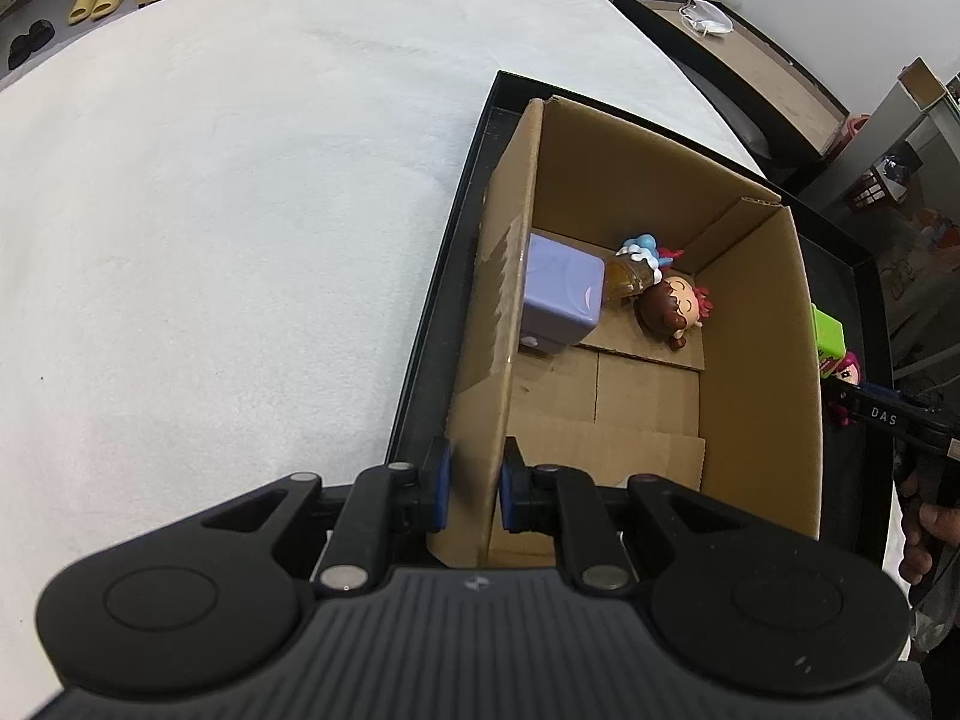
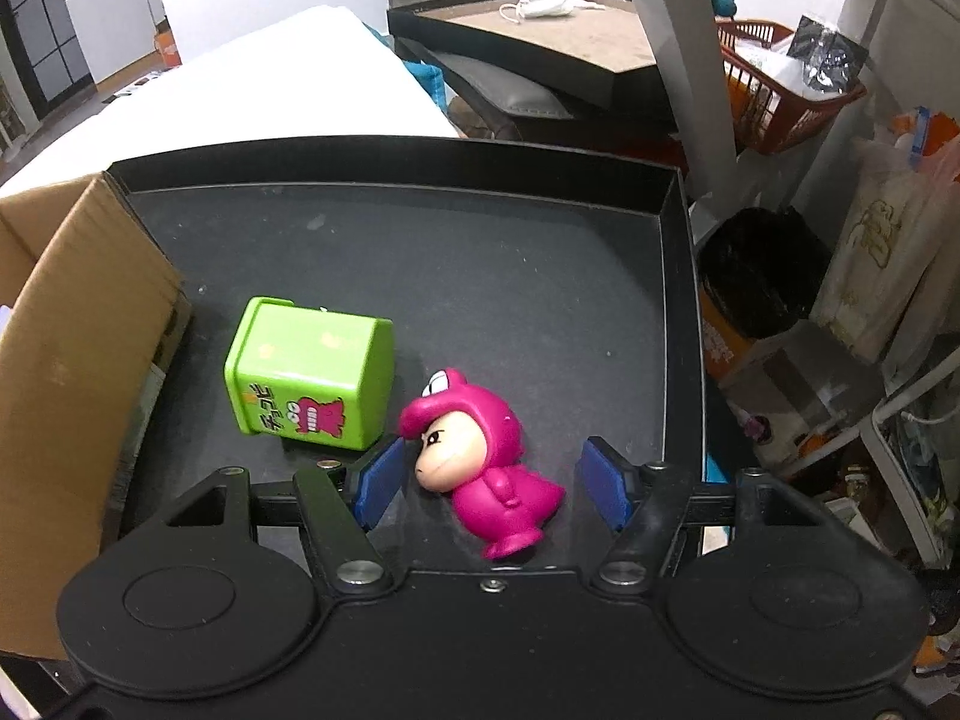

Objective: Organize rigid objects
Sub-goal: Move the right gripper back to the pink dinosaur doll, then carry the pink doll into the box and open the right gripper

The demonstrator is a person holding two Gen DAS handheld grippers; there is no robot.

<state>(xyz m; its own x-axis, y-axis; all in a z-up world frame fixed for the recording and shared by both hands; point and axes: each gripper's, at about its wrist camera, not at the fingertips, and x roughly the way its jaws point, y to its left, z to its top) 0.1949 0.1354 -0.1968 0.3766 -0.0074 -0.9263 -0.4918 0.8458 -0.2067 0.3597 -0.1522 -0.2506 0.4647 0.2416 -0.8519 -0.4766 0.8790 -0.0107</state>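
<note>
My left gripper (image 1: 474,489) is shut on the near left wall of the cardboard box (image 1: 762,324), which stands in a black tray (image 1: 432,312). Inside the box lie a lilac box (image 1: 561,294), a small amber jar figure (image 1: 633,270) and a brown-haired doll head (image 1: 675,306). My right gripper (image 2: 492,483) is open, its pads on either side of a pink hooded figurine (image 2: 486,456) lying on the tray floor (image 2: 480,276). A green toy box (image 2: 312,375) lies just left of it, beside the cardboard box (image 2: 78,360).
A white cloth (image 1: 240,210) covers the surface left of the tray. Behind the tray are a dark side table with a mask and a cup (image 2: 540,6), a red basket (image 2: 774,96) and a black bin (image 2: 756,270).
</note>
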